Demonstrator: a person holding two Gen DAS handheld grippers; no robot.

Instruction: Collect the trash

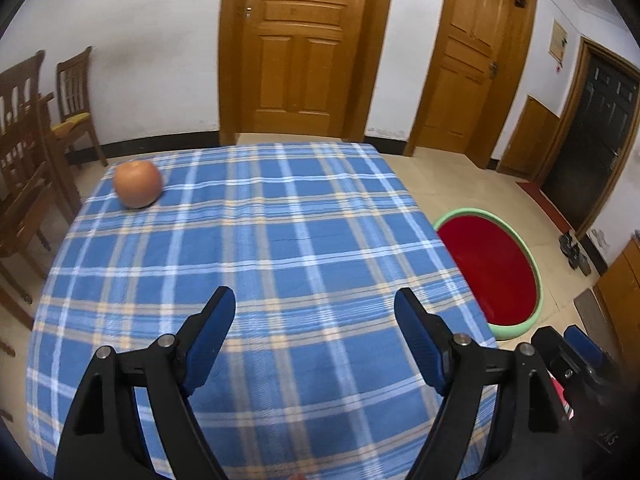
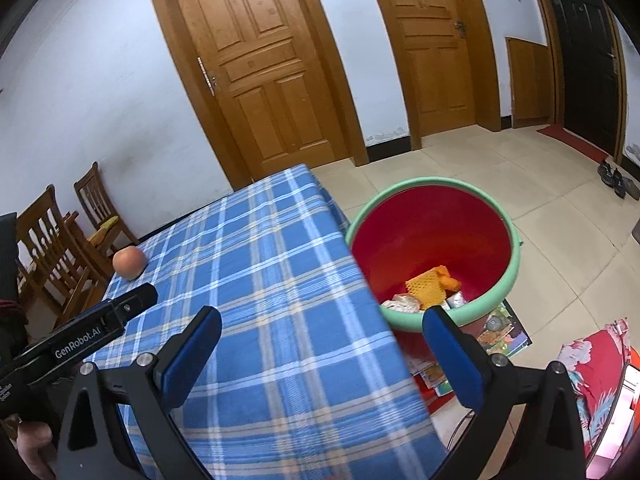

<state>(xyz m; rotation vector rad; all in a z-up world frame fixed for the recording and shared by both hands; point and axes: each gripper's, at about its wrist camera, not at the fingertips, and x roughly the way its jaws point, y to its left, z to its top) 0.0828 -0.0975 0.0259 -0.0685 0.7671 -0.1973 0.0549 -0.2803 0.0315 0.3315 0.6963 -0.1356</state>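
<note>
1. Your left gripper stands spread wide with nothing between its blue pads, only the blue plaid tablecloth beneath them.
2. Your right gripper is spread as wide as it goes and is empty too; it straddles the table's right edge, with cloth under its left finger and the bucket past its right one.
3. The red bucket with the green rim sits on the floor ahead and to the right of your right gripper, close against the table's side. It already holds an orange foam net and some crumpled wrappers.
4. The only thing left on the cloth is a round orange-brown fruit, far ahead and to the left of your left gripper, near the table's far left corner. Whether it counts as trash I cannot tell; it looks whole.
5. If you do take it, expect it to be firm, smooth-skinned and fairly heavy for its size. Being round, it will likely roll at a nudge, and the table edge is close behind it.
6. Take hold across its widest part, one pad on each side, with the fingers low towards the cloth. A grip high on the curve would probably squeeze it out.
7. Close gently and steadily; the skin may bruise, and the smooth surface could slip under a hard, fast pinch.
8. The left gripper is the better placed for it, since the right one sits beside the bucket.
</note>
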